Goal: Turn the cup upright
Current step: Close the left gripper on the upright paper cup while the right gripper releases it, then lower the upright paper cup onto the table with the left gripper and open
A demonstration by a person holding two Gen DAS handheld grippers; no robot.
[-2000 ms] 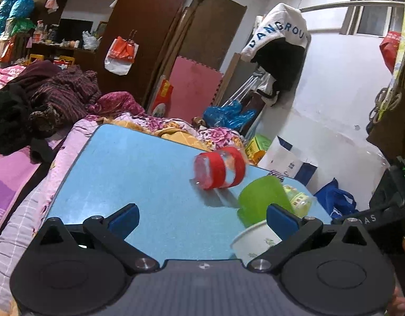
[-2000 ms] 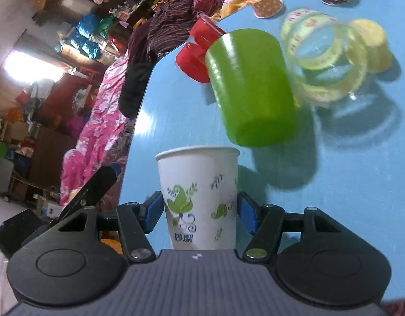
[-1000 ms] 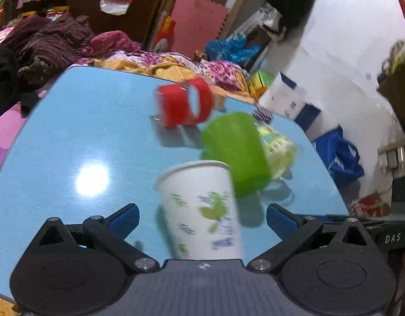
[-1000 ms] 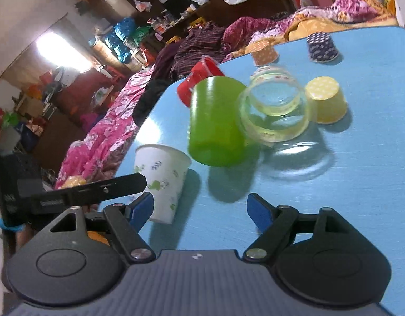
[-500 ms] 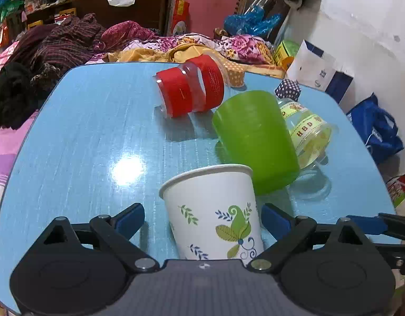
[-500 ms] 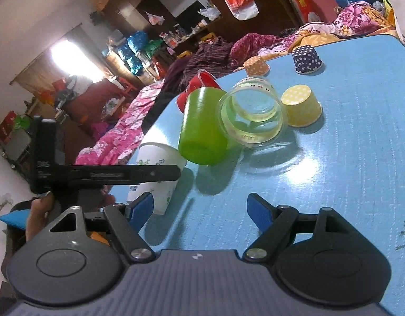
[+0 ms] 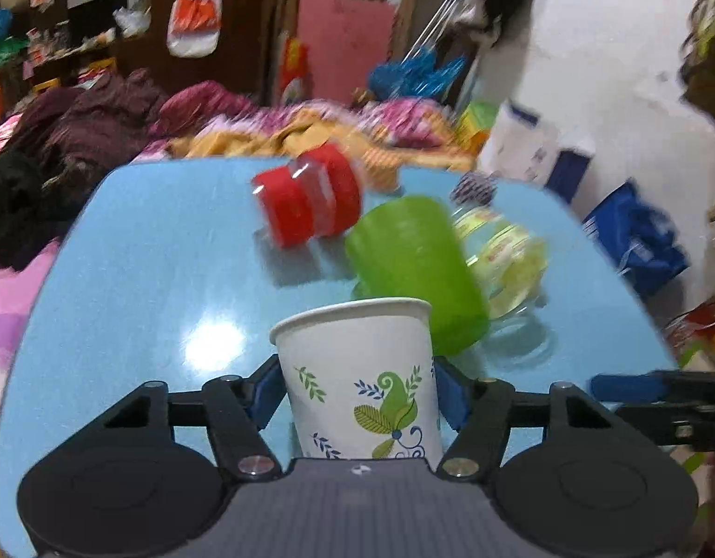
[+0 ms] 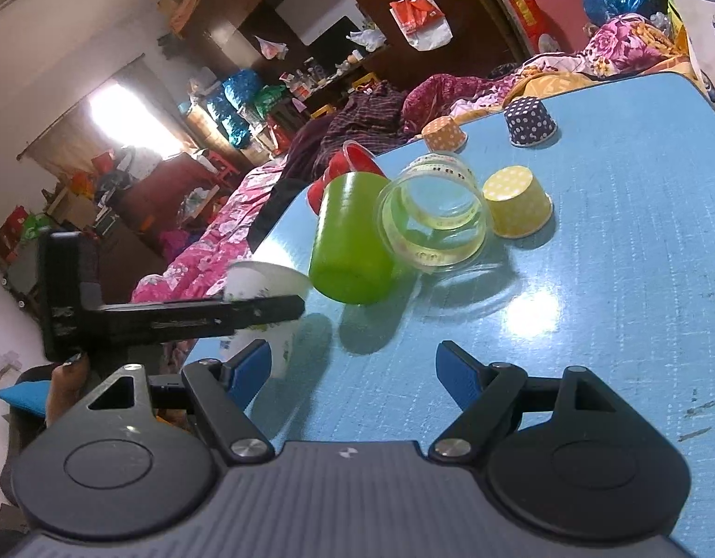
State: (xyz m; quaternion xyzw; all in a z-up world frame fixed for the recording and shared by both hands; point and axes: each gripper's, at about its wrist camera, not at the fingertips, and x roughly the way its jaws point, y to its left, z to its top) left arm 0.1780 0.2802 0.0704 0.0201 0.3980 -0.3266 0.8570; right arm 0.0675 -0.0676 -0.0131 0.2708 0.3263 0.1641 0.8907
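A white paper cup (image 7: 357, 372) with a green leaf print stands upright, mouth up, near the front edge of the blue table (image 7: 148, 251). My left gripper (image 7: 357, 393) is shut on it, a blue pad pressed to each side. In the right wrist view the cup (image 8: 264, 288) shows partly behind the left gripper's black arm. My right gripper (image 8: 353, 372) is open and empty, low over the table to the right of the cup.
A green cup (image 7: 413, 269), a red cup (image 7: 306, 200) and a clear jar (image 8: 432, 214) lie on their sides behind the paper cup. Small yellow (image 8: 518, 207), orange (image 8: 443, 132) and dark dotted (image 8: 529, 121) cups stand upside down farther back. Bedding surrounds the table.
The right gripper let go of the paper cup and pulled back. The left gripper came up around the upright cup and closed on it.
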